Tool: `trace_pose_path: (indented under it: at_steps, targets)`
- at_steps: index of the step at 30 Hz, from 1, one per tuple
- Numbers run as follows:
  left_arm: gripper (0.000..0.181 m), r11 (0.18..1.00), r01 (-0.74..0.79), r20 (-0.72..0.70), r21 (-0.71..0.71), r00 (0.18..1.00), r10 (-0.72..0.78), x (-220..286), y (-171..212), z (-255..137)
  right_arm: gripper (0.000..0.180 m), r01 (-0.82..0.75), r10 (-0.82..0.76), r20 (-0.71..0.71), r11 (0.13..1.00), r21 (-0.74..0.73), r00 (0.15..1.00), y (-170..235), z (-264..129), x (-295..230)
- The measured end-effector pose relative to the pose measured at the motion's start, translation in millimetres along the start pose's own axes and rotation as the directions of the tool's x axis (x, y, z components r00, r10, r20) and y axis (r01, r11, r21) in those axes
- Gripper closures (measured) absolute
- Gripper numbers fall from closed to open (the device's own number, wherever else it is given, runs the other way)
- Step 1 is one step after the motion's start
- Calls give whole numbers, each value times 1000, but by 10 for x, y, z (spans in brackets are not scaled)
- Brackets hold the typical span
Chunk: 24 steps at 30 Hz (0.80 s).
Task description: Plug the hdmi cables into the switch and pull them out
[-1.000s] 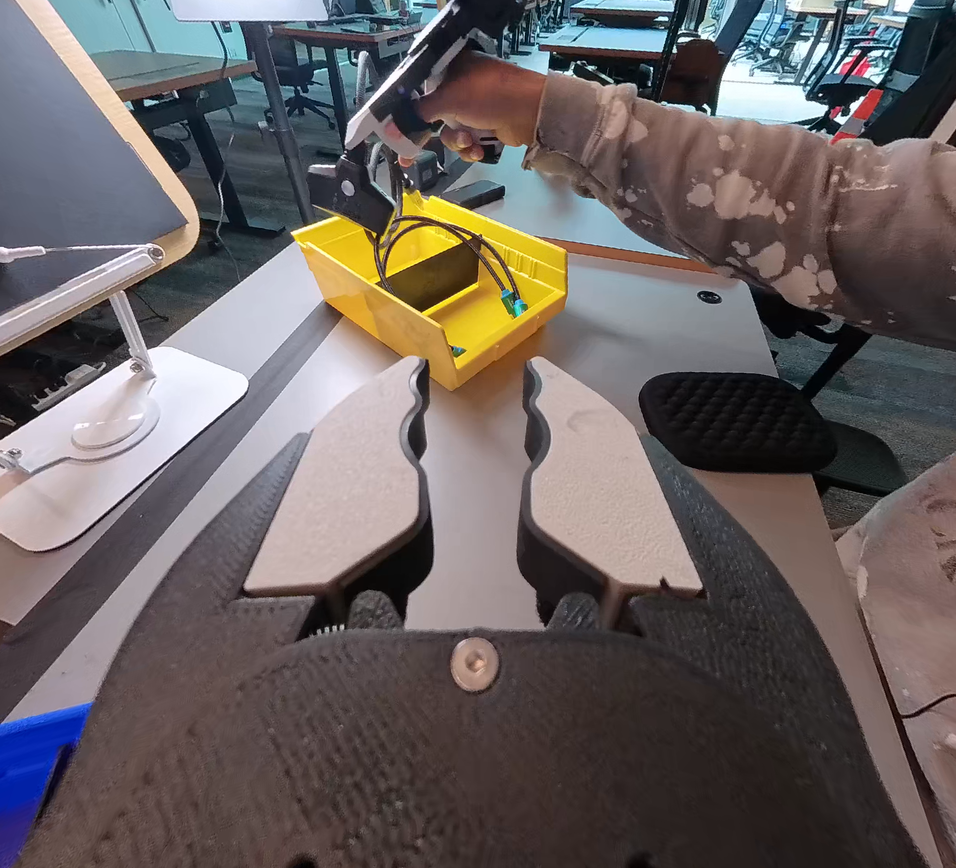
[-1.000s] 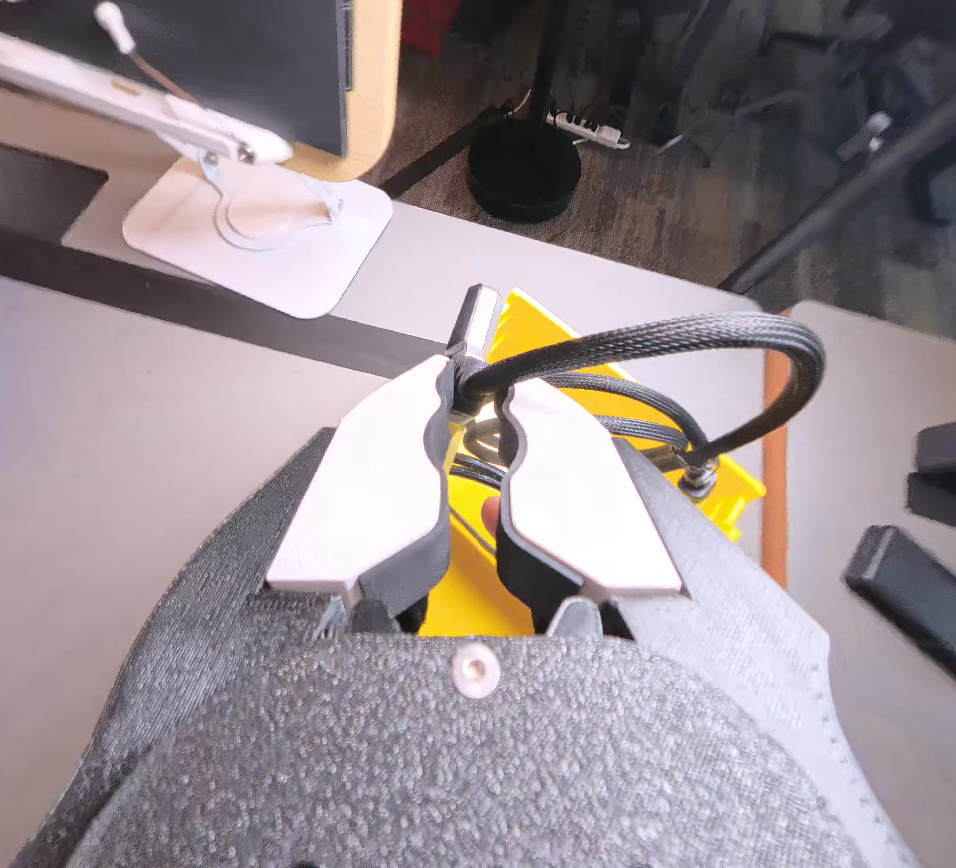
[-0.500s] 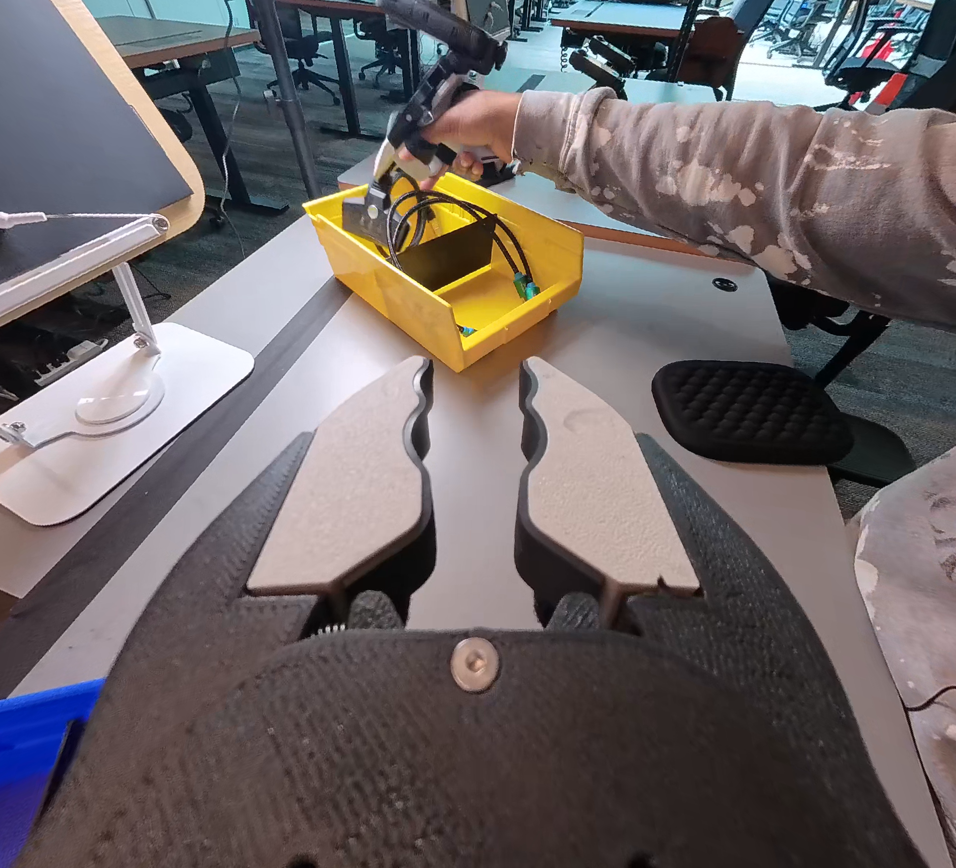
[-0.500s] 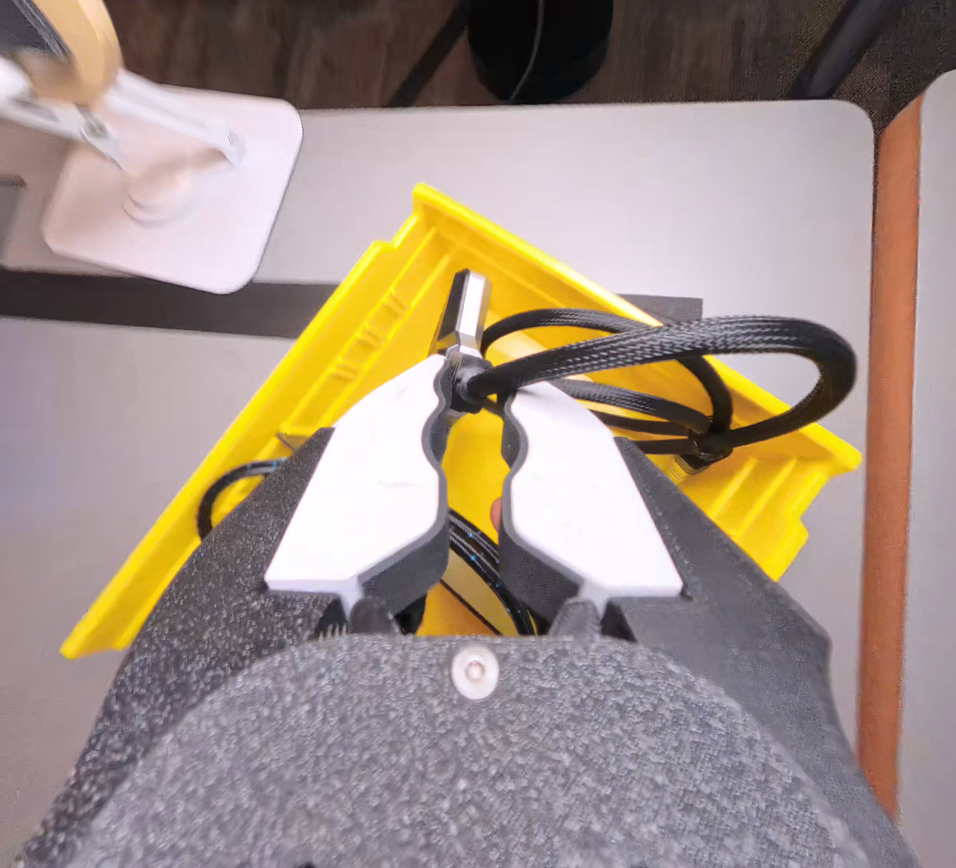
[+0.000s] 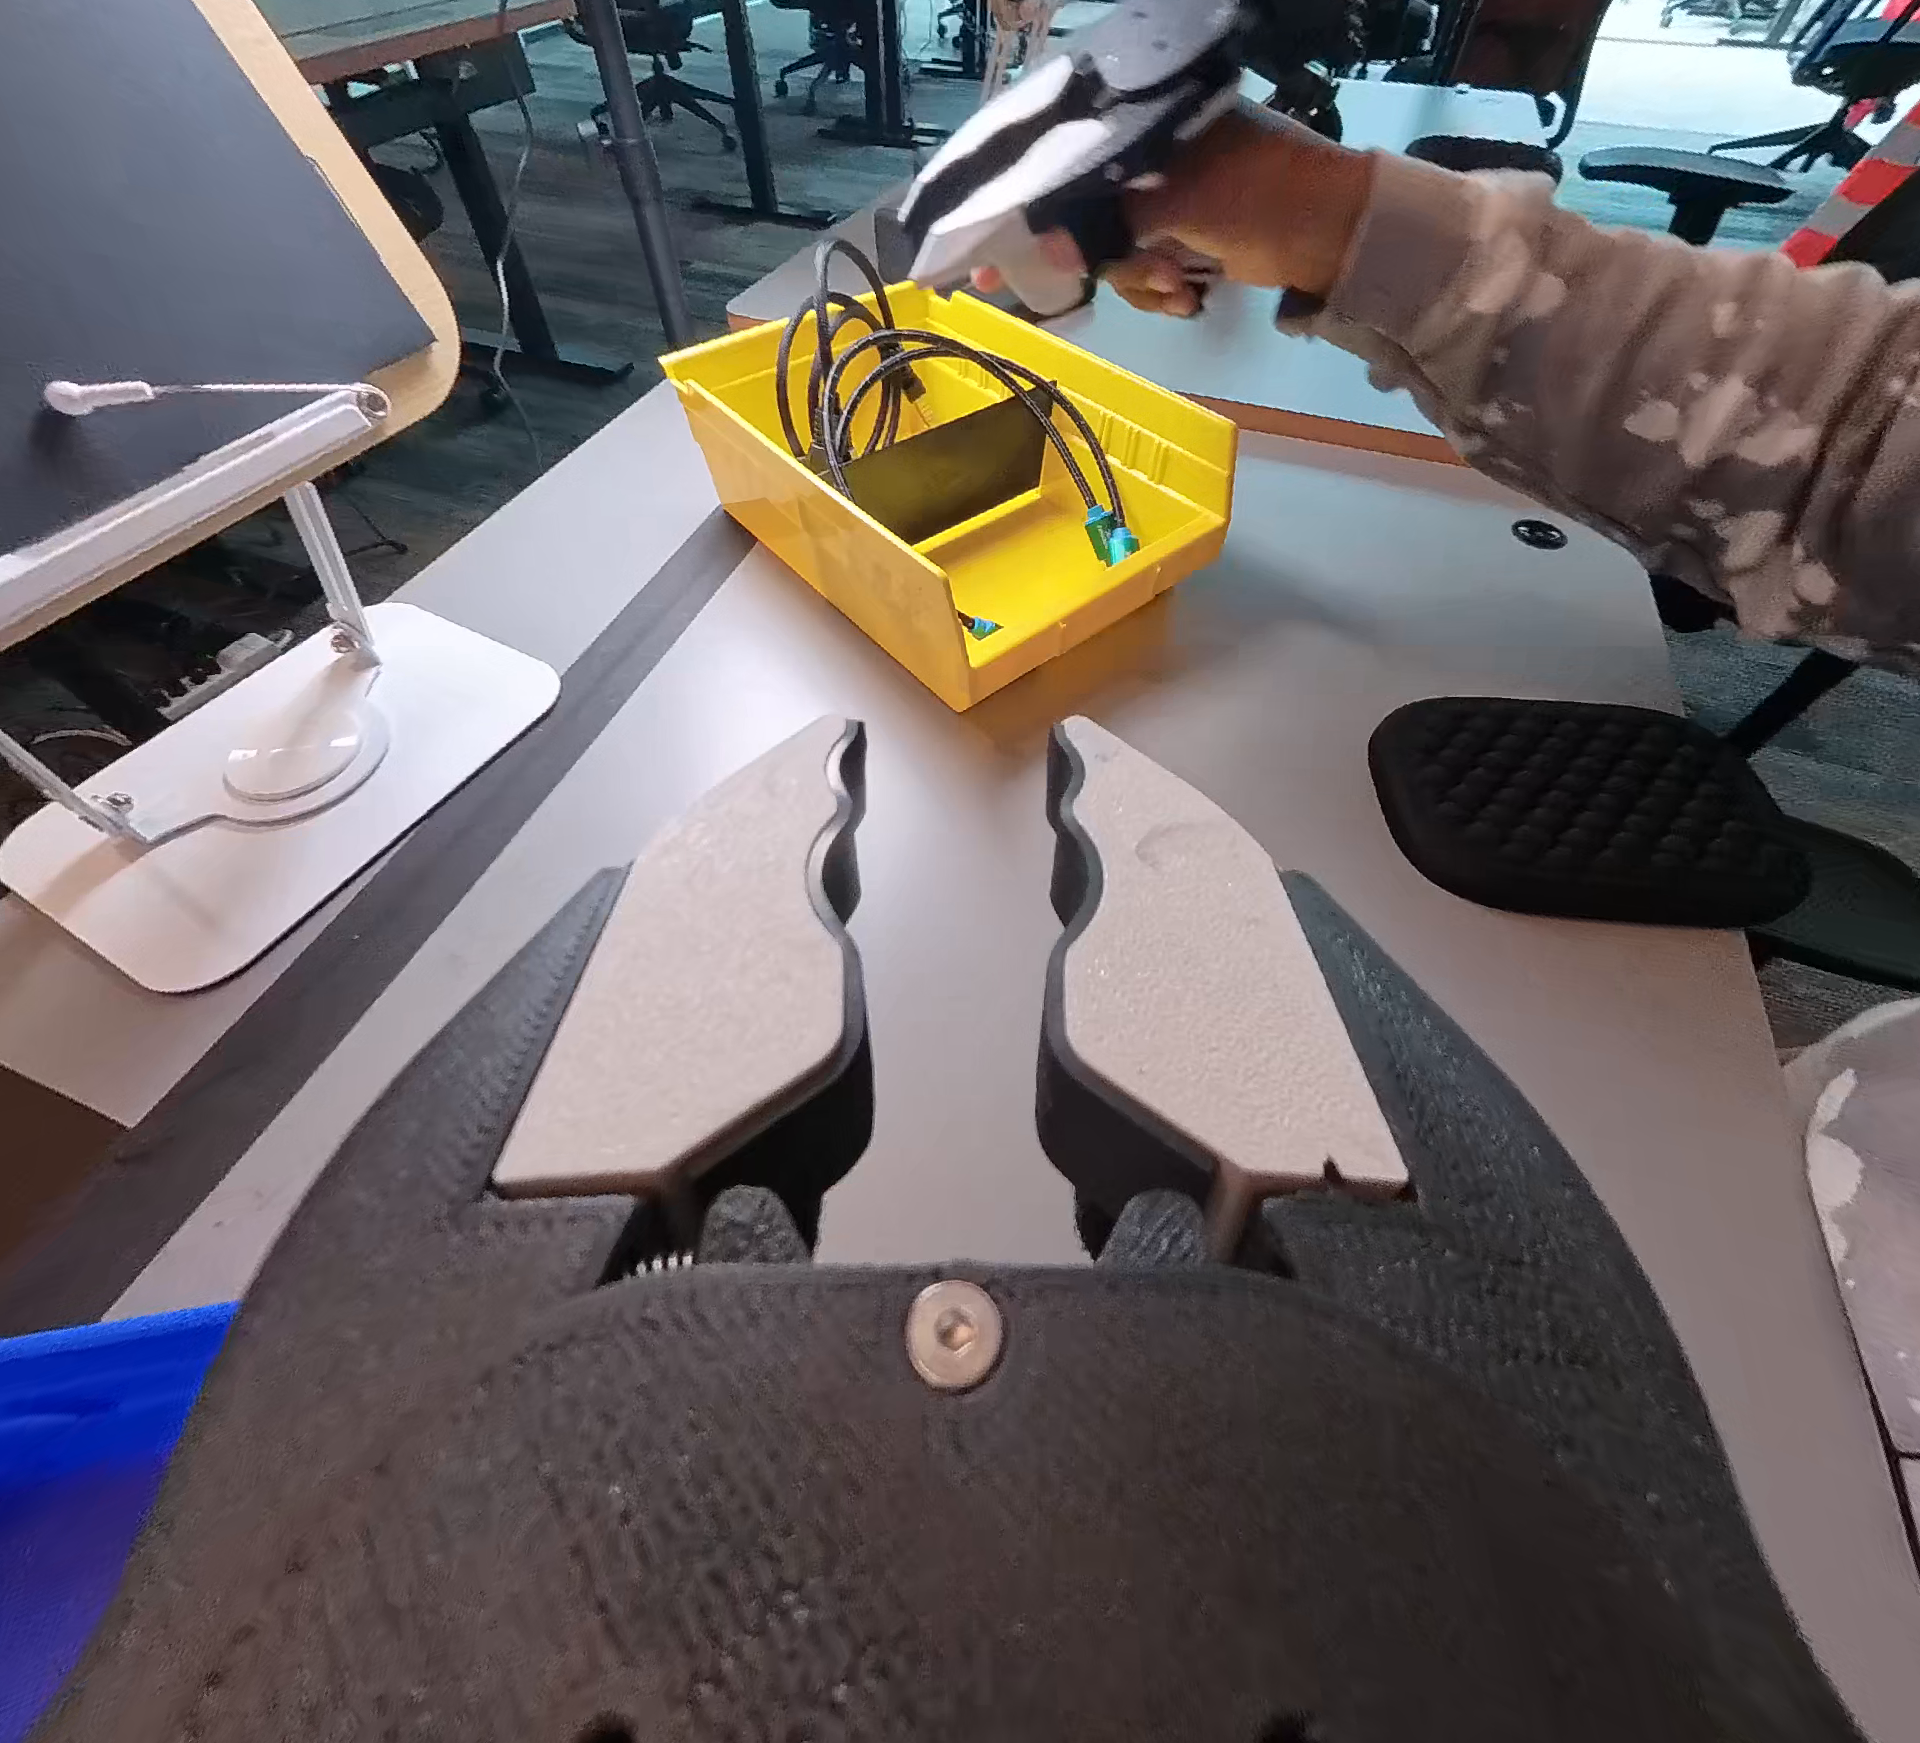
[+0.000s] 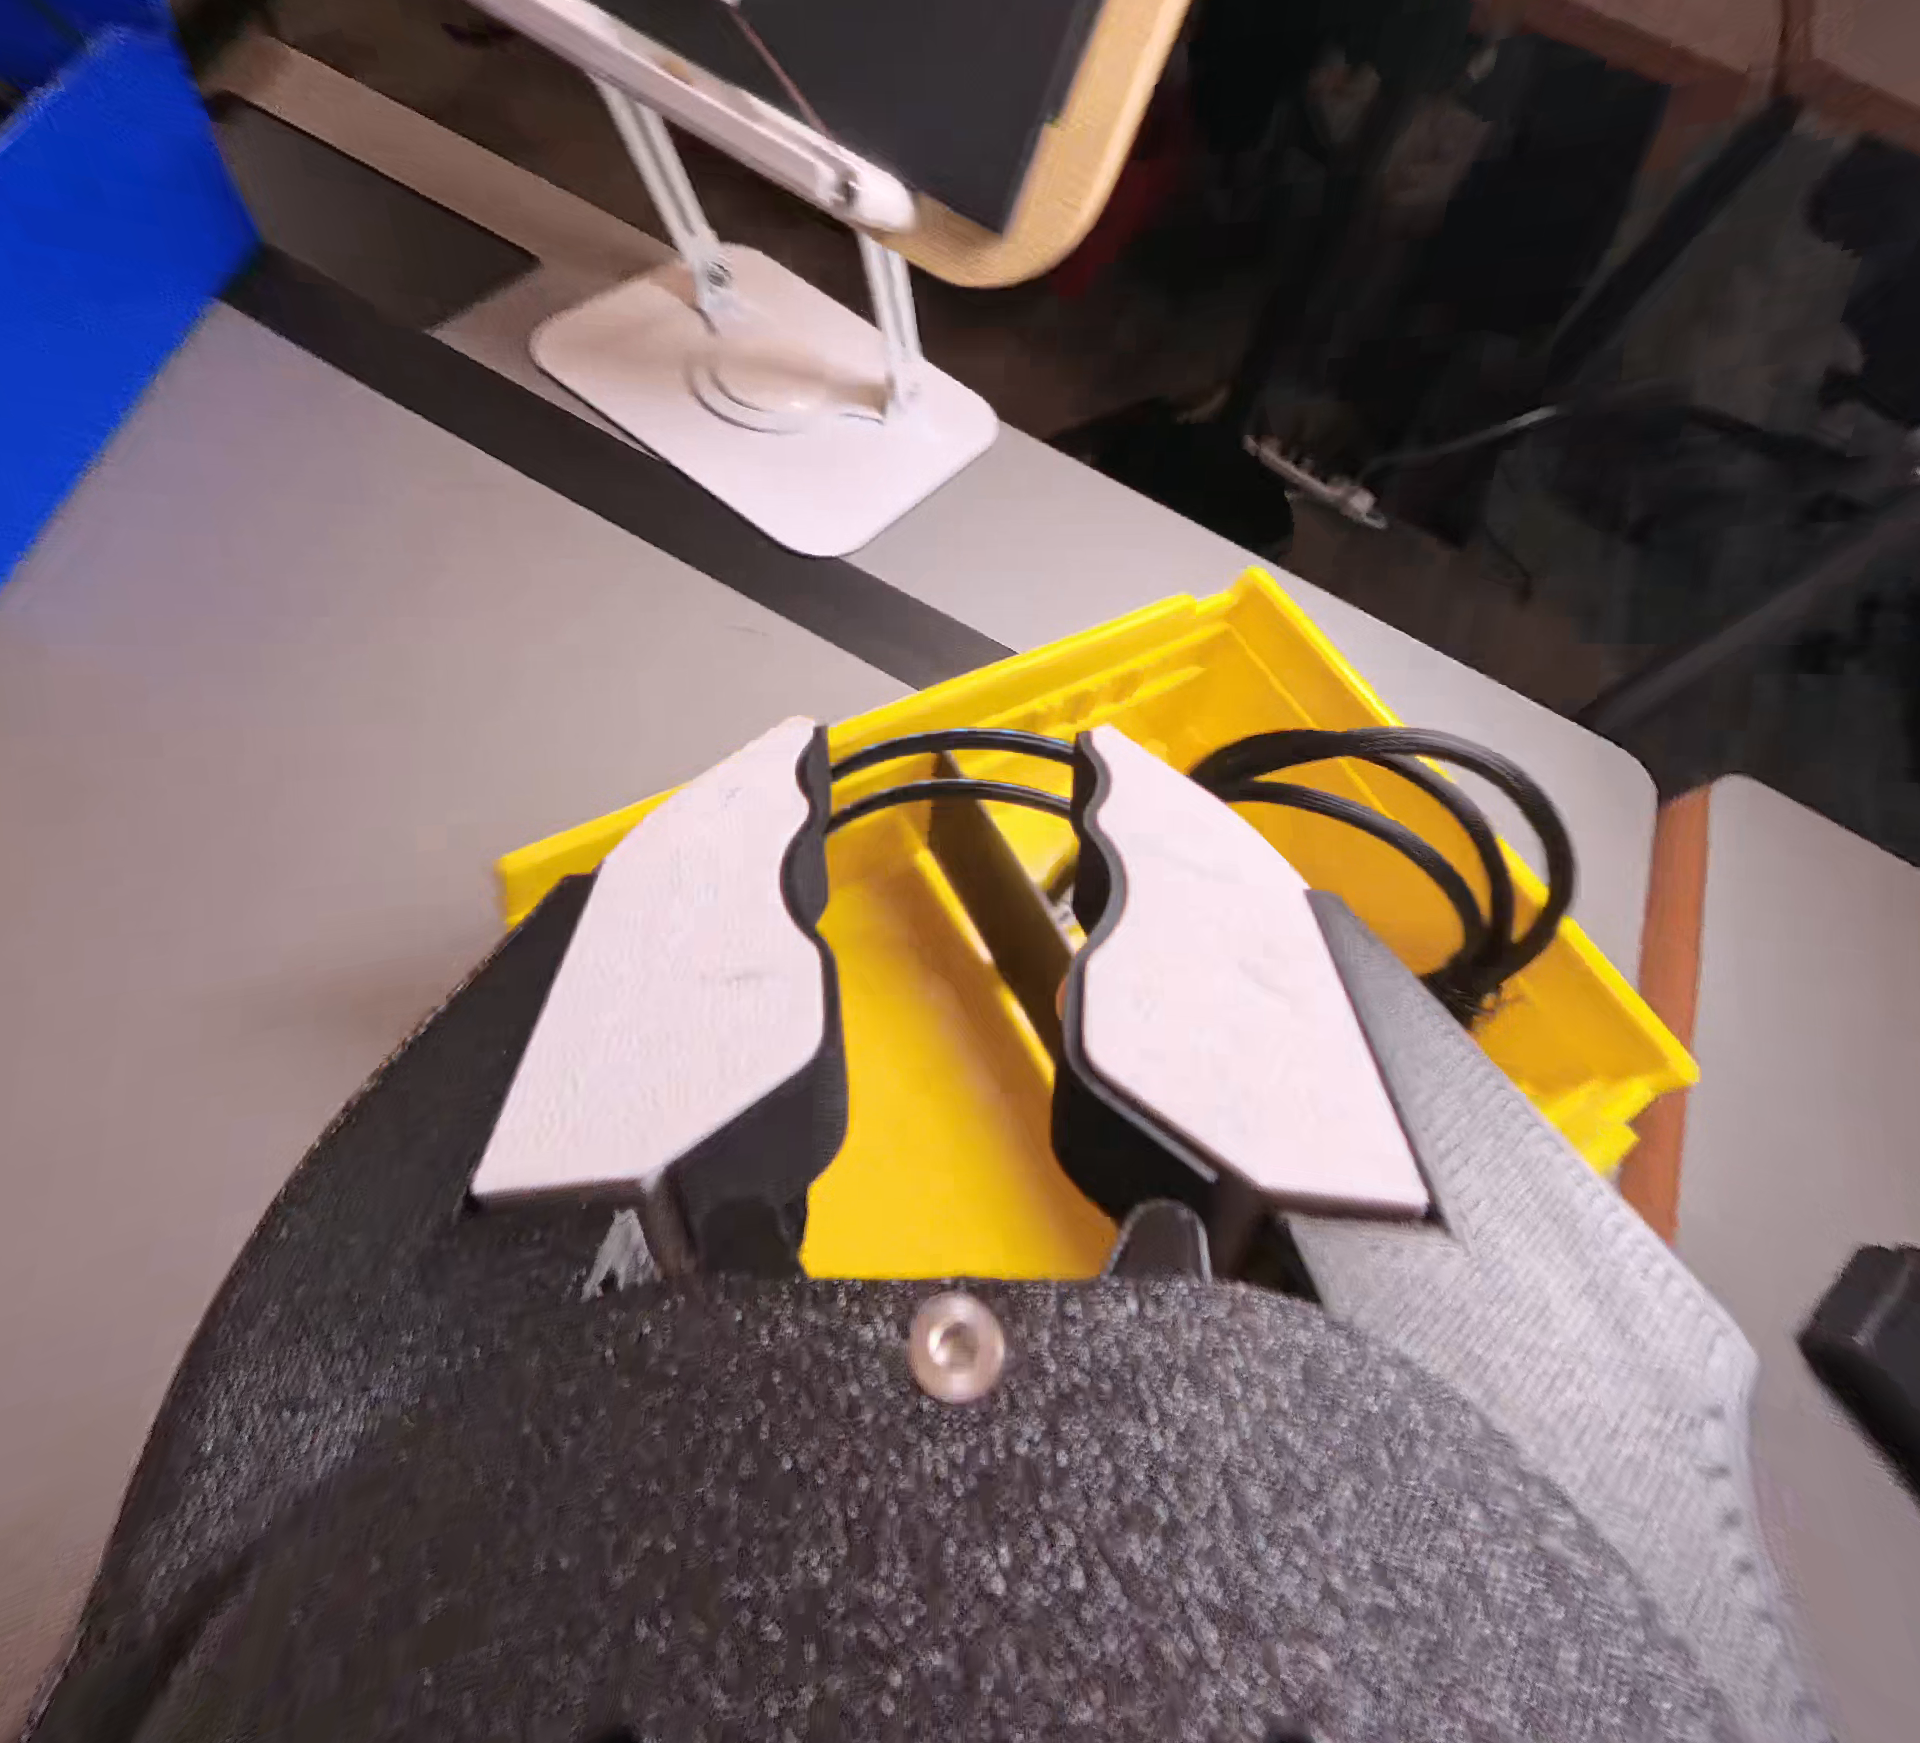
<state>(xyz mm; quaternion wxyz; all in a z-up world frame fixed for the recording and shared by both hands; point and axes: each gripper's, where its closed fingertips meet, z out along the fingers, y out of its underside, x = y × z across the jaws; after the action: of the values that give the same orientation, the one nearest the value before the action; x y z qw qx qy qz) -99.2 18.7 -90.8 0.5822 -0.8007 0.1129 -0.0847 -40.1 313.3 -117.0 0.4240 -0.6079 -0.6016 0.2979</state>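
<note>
Cables (image 5: 940,384) lie looped in the yellow bin (image 5: 831,550) on our grey table (image 5: 1351,654): black braided loops arch over a black block (image 5: 940,467) that sits across the bin, and teal-tipped ends (image 5: 1107,540) rest in the near compartment. We cannot tell from either view whether that block is the switch or whether any plug is seated in it. Our left gripper (image 5: 951,758) hangs low over bare tabletop just short of the bin, fingers parted and holding nothing. Our right gripper (image 6: 951,763) is above the bin's far side, blurred in the left wrist view; in its own view the fingers stand apart with nothing between them, and two thin cable arcs show through the gap. A white stand (image 5: 281,779) with a dark panel sits to the left, a black textured pad (image 5: 1579,820) to the right, and a blue bin (image 6: 94,239) at the table's near left edge.
</note>
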Motion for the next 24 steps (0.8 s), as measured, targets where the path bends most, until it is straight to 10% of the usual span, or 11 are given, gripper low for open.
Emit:
trace_pose_path:
  at_steps: [7, 17, 24]
  targets:
    - [148, 994, 13, 197, 109, 980, -34, -267, -186, -256, 146, -165, 87, 205, 900, 404, 975, -202, -466, -1209]
    - [145, 947, 127, 488, 294, 832, -263, -953, -149, -1349, 180, -196, 141, 158, 881, 431, 977, 441, 37, -1518]
    - [143, 957, 270, 665, 105, 696, -270, -1748, 419, -1697, 180, -138, 70, 165, 884, 446, 984, 449, 29, -1641]
